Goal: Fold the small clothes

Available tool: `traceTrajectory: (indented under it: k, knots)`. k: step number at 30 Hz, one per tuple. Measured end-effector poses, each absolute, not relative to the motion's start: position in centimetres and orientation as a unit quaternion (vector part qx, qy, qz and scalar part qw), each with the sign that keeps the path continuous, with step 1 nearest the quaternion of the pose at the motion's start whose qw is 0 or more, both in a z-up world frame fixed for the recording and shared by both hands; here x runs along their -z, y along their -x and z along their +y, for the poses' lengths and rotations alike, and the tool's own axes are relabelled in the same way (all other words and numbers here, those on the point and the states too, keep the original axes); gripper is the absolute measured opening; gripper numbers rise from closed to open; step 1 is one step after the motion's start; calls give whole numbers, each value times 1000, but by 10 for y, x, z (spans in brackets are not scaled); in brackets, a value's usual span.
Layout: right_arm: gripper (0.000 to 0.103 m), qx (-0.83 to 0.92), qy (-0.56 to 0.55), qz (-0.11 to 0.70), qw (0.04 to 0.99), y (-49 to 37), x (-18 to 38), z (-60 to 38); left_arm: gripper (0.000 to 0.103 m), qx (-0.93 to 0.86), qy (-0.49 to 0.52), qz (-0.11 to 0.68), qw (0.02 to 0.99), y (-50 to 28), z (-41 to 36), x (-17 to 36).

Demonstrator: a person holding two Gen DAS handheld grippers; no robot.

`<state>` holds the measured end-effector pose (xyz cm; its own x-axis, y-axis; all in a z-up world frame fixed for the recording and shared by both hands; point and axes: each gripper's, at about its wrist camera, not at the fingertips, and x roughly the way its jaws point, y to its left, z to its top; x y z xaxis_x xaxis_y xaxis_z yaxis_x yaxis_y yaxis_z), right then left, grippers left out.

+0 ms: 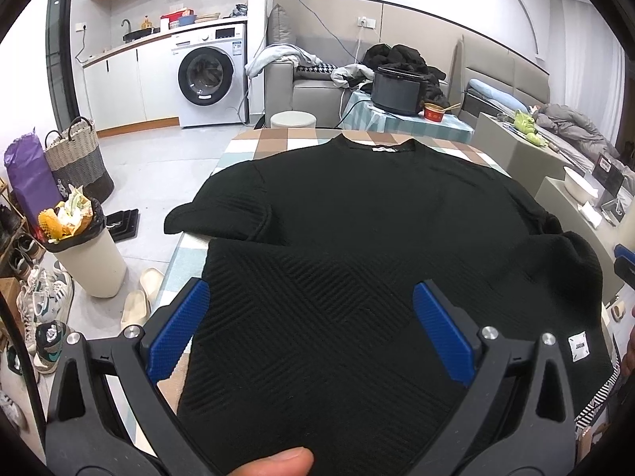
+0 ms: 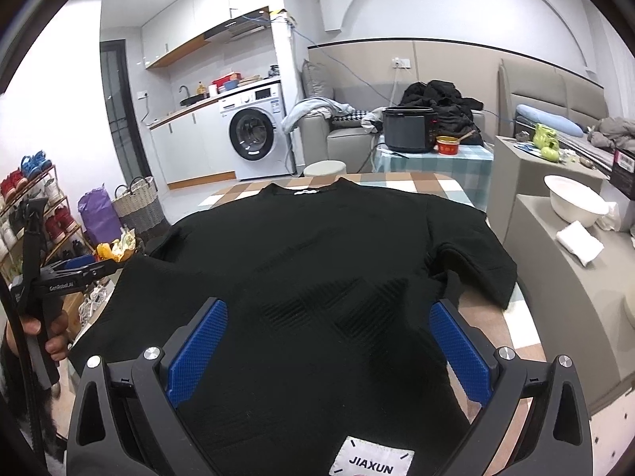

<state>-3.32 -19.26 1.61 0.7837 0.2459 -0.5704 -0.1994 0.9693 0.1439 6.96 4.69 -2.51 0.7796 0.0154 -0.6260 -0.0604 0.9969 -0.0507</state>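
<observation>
A black shirt (image 1: 357, 214) lies flat on the checked table (image 1: 278, 139). The left gripper (image 1: 313, 305) is wide open above it. A full bin (image 1: 85, 254) stands at nine o'clock.

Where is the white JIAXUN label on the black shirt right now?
The white JIAXUN label sits on the hem of the black shirt, at the bottom of the right wrist view between the open right tool's fingers; in the left wrist view it lies right of the left tool.

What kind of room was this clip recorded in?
Most likely a small studio flat: a washing machine under a kitchen counter, a sofa and a bed share one room. A black top lies on the checked table.
</observation>
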Motion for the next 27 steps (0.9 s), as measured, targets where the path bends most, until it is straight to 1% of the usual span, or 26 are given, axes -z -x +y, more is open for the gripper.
traceTrajectory:
  k: [14, 21, 23, 27]
  knots:
    - [103, -93, -50, 318, 942, 17, -18, -198, 102, -35, 29, 334, 941, -76, 51, 21]
    - [103, -87, -62, 337, 935, -3, -15, -199, 102, -35, 27, 335, 941, -84, 50, 21]
    - [103, -75, -76, 345, 933, -12, -13, -203, 102, -32, 22, 337, 941, -89, 49, 23]
    - [103, -71, -147, 351, 922, -29, -7, -225, 102, -30, 20, 341, 939, -105, 50, 27]
